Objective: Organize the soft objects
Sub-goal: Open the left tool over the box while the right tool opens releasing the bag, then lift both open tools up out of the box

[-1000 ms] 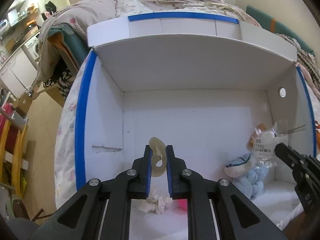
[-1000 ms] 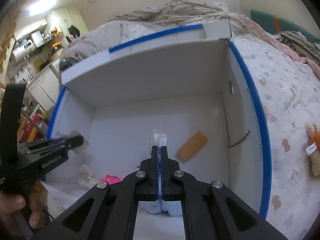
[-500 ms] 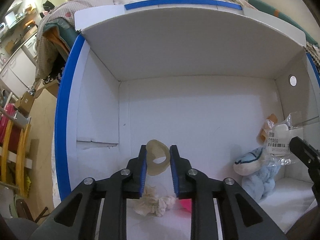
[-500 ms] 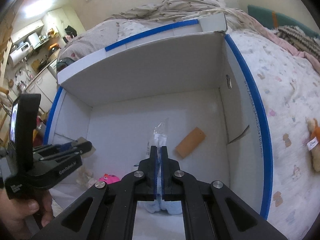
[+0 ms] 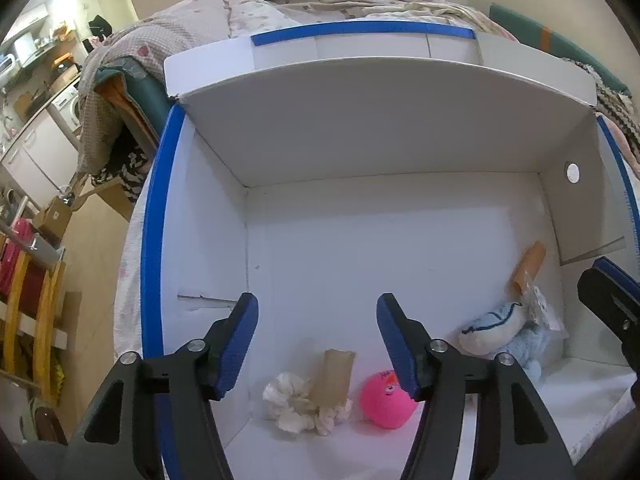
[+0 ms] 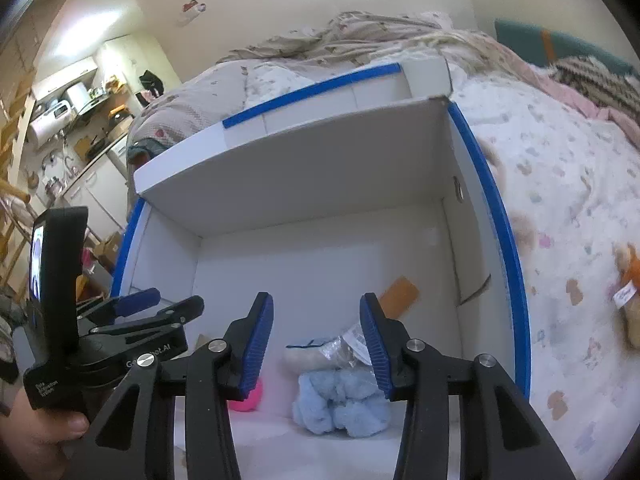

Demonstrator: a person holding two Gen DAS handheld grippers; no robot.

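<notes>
The soft things are in the box (image 5: 392,240) now: tan band (image 5: 334,378) leaning on the white scrunchie (image 5: 294,402) at near left, pink ball (image 5: 384,398) just right of them, blue plush (image 6: 344,400) with its plastic tag bag (image 6: 352,340) at near right, and an orange piece (image 6: 398,294) against the far right wall. My left gripper (image 5: 318,340) is spread wide with nothing between its pads, poised above the band and ball. My right gripper (image 6: 316,348) is just as wide and empty, right over the plush.

Watching for trouble. The band is only propped on the scrunchie, so I'd guess any brush from my left fingers tips it flat or rolls the ball off. The ball looks free to roll; a nudge to the box sends it wandering. On the right, that crinkly bag sits close to my right-hand pad (image 6: 374,344); pulling out carelessly could snag it and drag the plush up with it. The two grippers are also near each other in here, so a crossed exit could knock them together. One plush (image 6: 630,312) lies out on the bedspread (image 6: 560,184), far right. Reaching for it, I could clip the blue-edged wall.
</notes>
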